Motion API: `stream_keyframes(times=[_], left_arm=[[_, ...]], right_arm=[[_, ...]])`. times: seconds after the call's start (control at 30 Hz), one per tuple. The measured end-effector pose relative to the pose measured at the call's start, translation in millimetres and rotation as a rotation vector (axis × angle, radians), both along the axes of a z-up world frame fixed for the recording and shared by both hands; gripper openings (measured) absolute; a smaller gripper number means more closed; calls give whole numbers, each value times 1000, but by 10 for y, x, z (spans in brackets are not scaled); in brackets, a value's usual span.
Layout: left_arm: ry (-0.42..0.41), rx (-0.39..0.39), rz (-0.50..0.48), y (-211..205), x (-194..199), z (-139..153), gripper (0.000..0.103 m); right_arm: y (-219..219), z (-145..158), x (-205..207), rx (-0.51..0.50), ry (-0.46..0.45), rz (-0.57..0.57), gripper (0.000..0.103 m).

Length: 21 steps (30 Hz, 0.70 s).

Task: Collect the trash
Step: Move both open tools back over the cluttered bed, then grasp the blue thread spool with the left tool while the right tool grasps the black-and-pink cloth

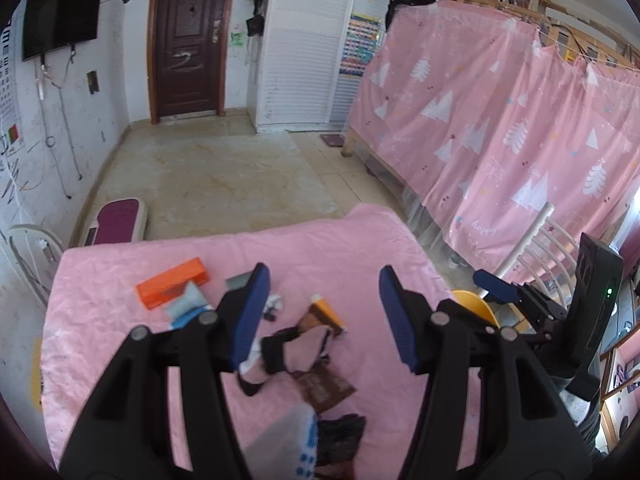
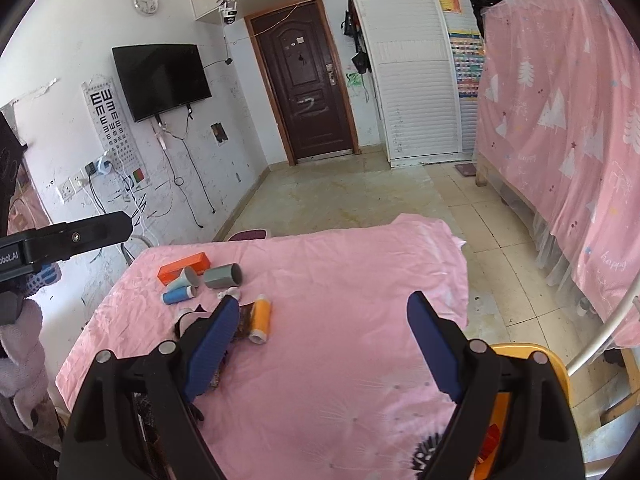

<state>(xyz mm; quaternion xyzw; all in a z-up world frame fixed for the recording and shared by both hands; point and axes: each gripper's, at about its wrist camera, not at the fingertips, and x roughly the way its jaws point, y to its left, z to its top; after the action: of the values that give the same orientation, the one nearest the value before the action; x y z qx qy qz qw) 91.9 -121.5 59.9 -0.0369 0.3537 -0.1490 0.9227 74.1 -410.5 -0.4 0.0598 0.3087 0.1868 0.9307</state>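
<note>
Gaping wide with nothing between its blue pads, the left gripper (image 1: 322, 316) hangs over the pink-covered table (image 1: 372, 252); the right gripper (image 2: 326, 344) is spread just as wide and equally empty above the same cloth. Below the left gripper's fingers lies a clump of dark wrappers (image 1: 316, 364), with an orange tube (image 2: 261, 319) just beside it; farther toward the far left corner sit an orange box (image 2: 184, 267), a grey cylinder (image 2: 223, 275) and a blue tube (image 2: 178, 294), close together. A yellow bin (image 2: 556, 364) stands at the table's right edge, under the right gripper.
</note>
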Motion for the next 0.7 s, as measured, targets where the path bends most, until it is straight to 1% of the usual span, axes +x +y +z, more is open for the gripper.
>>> stream_keyframes(times=[0.13, 0.27, 0.4, 0.6, 0.7], left_arm=[[18, -12, 35, 283, 43, -81, 55], [35, -12, 59, 464, 81, -160, 55], [57, 23, 92, 663, 153, -293, 55], [101, 51, 130, 911, 278, -489, 55], [137, 58, 143, 995, 367, -637, 55]], right_arm=[[201, -11, 32, -22, 7, 26, 76], [440, -47, 64, -37, 23, 59, 76], [643, -98, 86, -54, 36, 108, 76], [1013, -198, 104, -98, 52, 190, 76], [1142, -237, 116, -121, 56, 221, 76]])
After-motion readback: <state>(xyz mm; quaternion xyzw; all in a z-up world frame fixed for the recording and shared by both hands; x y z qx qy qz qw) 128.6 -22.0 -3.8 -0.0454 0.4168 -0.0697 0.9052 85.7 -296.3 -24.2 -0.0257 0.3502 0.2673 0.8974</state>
